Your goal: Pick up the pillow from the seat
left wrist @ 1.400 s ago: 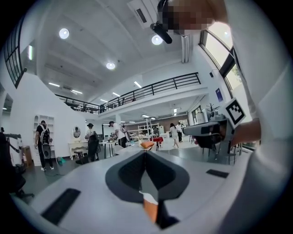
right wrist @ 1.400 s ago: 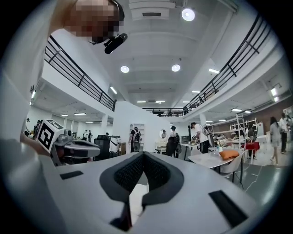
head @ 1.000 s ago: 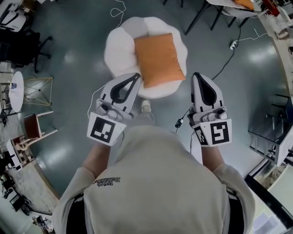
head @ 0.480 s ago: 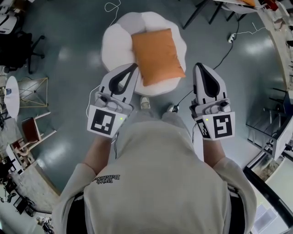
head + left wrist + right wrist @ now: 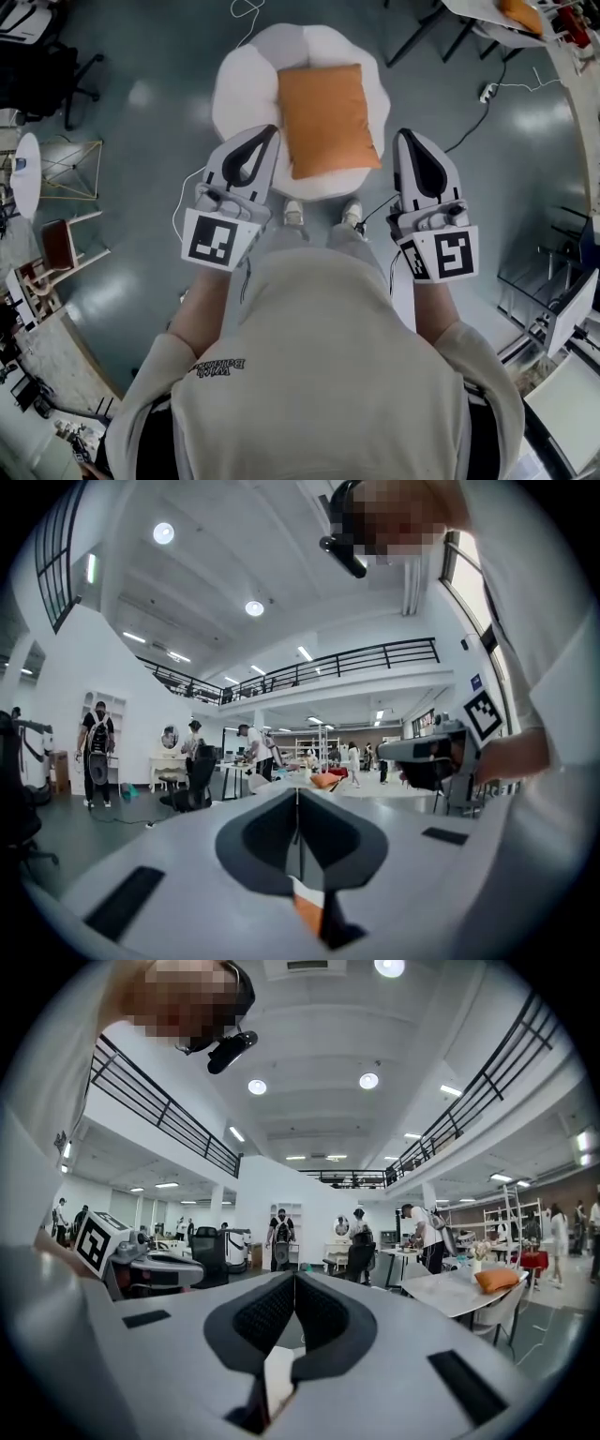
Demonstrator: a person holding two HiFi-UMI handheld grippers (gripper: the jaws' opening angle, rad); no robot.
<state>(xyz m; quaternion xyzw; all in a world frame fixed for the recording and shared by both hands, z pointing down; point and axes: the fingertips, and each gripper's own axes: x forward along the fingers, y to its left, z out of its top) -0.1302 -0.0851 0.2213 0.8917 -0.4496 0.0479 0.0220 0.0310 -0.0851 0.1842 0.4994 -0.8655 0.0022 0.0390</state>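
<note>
Jaws closed, empty: left hand-held gripper (image 5: 271, 133), right hand-held gripper (image 5: 405, 137).

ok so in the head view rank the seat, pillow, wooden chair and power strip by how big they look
1. seat
2. pillow
3. wooden chair
4. power strip
The chair sits near the warped edge of the view, so its size is less sure, but it clearly looks smaller than the pillow.

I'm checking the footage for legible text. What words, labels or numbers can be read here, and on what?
Print on the person's top: two lines, upside down, too blurred to read.
Cubes on the left tool and right tool: square patterns only, no words.
Nothing else legible.
</note>
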